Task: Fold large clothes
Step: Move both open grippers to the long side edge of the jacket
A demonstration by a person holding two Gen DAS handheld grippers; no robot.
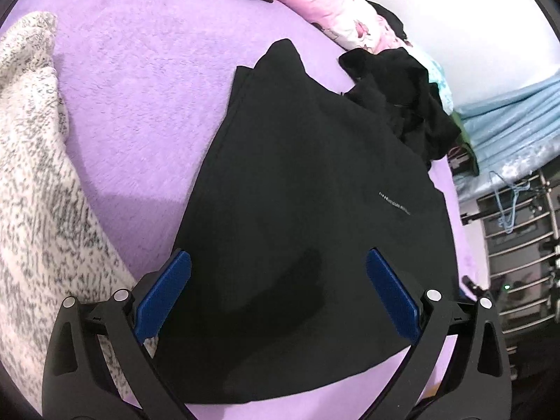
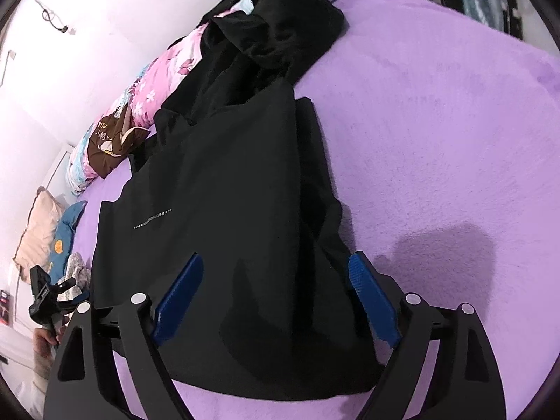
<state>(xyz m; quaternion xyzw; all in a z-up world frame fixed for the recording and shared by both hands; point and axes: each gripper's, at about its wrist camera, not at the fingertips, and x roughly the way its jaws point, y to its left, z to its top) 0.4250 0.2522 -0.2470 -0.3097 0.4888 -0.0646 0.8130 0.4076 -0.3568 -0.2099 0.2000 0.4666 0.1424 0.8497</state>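
A large black garment point(image 1: 301, 182) lies spread flat on the purple bed cover point(image 1: 140, 98), with a small line of pale print on it. Its far end is bunched in a heap point(image 1: 399, 94) by the pillows. It also shows in the right wrist view point(image 2: 224, 189), with the bunched part point(image 2: 280, 31) at the top. My left gripper point(image 1: 278, 262) is open and empty, hovering over the garment's near end. My right gripper point(image 2: 276, 266) is open and empty, over the near right side of the garment. The left gripper also shows in the right wrist view point(image 2: 52, 297), at the far left.
A speckled grey-white knit garment point(image 1: 38, 189) lies at the left of the bed. Pink floral pillows point(image 1: 336, 10) and a brown cushion point(image 2: 108, 147) line the wall side. A blue cover point(image 1: 507, 129) and a metal rack point(image 1: 518, 245) stand past the bed's right edge.
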